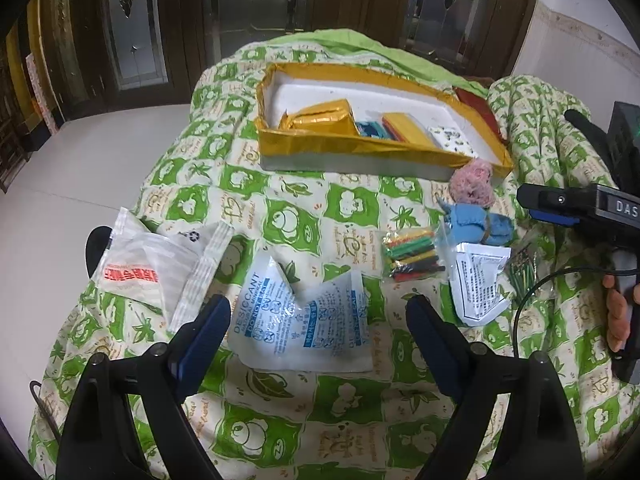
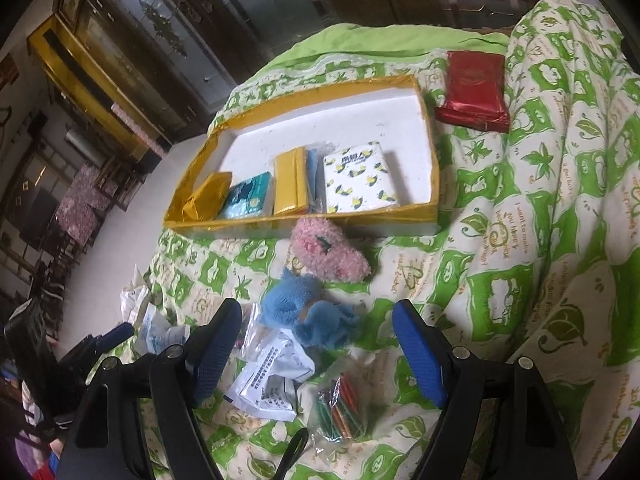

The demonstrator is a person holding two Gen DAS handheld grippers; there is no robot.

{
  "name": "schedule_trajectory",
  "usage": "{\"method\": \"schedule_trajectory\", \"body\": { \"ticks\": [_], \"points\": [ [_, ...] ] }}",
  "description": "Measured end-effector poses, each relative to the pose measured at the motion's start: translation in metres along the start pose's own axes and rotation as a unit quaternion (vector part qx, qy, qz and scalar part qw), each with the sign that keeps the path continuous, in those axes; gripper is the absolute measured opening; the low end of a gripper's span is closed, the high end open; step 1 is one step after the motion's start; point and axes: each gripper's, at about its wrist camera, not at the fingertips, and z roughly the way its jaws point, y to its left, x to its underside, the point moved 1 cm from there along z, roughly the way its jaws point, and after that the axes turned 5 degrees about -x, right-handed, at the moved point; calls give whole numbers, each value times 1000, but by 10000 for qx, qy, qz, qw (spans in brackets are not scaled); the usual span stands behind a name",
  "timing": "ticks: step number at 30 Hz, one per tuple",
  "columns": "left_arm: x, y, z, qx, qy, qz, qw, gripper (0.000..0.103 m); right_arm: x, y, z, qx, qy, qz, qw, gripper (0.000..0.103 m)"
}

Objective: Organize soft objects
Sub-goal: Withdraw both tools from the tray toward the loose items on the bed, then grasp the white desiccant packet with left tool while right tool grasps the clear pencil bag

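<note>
Bedding in a green-and-cream patterned quilt carries everything; its left edge drops to pale floor at nine o'clock in the left wrist view, and bare quilt lies at six o'clock below the left gripper. Its fingers stand wide apart over a white desiccant sachet with blue print, not touching it. At ten o'clock lies a clear plastic bag with red lettering, half over the edge. At one o'clock sit a small clear bag of coloured sticks and a white printed sachet.

In the right wrist view the right gripper also has its fingers wide apart, holding nothing, with a blue fuzzy cloth bundle between them at twelve o'clock and a pink fuzzy bundle just beyond. Farther on, a yellow-rimmed shallow white tray holds a few packets along its near wall, its far half bare. A red foil packet lies at one o'clock beside the tray.
</note>
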Motion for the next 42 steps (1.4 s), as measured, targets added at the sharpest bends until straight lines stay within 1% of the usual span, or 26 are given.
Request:
{"method": "schedule_trajectory", "body": {
  "ticks": [3,5,7,15,20,21,22,23,24,25,29,30,33,36,37,38,39,40,41,42],
  "points": [
    [0,-1,8,-44,126,32,9999,89,4,2,0,84,107,-29,9999,80],
    [0,-2,14,-60,221,27,9997,89,8,3,0,122,200,-12,9997,76],
    [1,-2,17,-64,265,21,9996,89,13,2,-1,156,295,16,9994,73],
    [2,-2,15,-53,264,29,9996,89,34,3,10,594,882,-96,9943,56],
    [2,-1,26,-127,462,16,9989,89,40,1,21,694,1185,-159,9904,34],
    [2,-1,27,-141,471,11,9988,89,40,1,22,705,1190,-166,9902,32],
    [2,0,27,-139,466,-5,9988,87,40,1,21,690,1181,-168,9905,29],
    [2,0,27,-106,442,-27,9990,82,40,1,21,661,1154,-175,9910,26],
    [2,1,27,-57,427,-50,9991,66,40,2,20,633,1129,-187,9914,24],
    [1,2,26,35,427,-96,9990,63,40,2,19,600,1101,-200,9919,22],
    [1,5,23,179,348,-185,9991,54,38,6,14,453,935,-216,9944,21],
    [1,4,21,200,313,-186,9991,50,36,7,11,395,881,-208,9951,20],
    [0,5,15,335,182,-248,9990,44,30,9,2,216,616,-189,9977,20],
    [0,6,13,485,173,-304,9982,44,27,8,-5,81,456,-158,9988,20],
    [0,5,14,474,207,-282,9983,46,27,8,-5,71,464,-161,9988,20],
    [0,4,15,374,223,-255,9987,48,28,9,-4,77,474,-165,9987,20],
    [0,3,16,289,243,-243,9990,54,28,9,-4,71,493,-172,9986,20],
    [1,3,17,242,261,-253,9990,64,29,11,-2,58,503,-176,9986,20],
    [1,4,17,129,237,-274,9993,70,29,11,-2,52,501,-183,9986,20],
    [1,7,15,74,200,-297,9993,79,29,12,-1,49,500,-195,9985,20]
  ]
}}
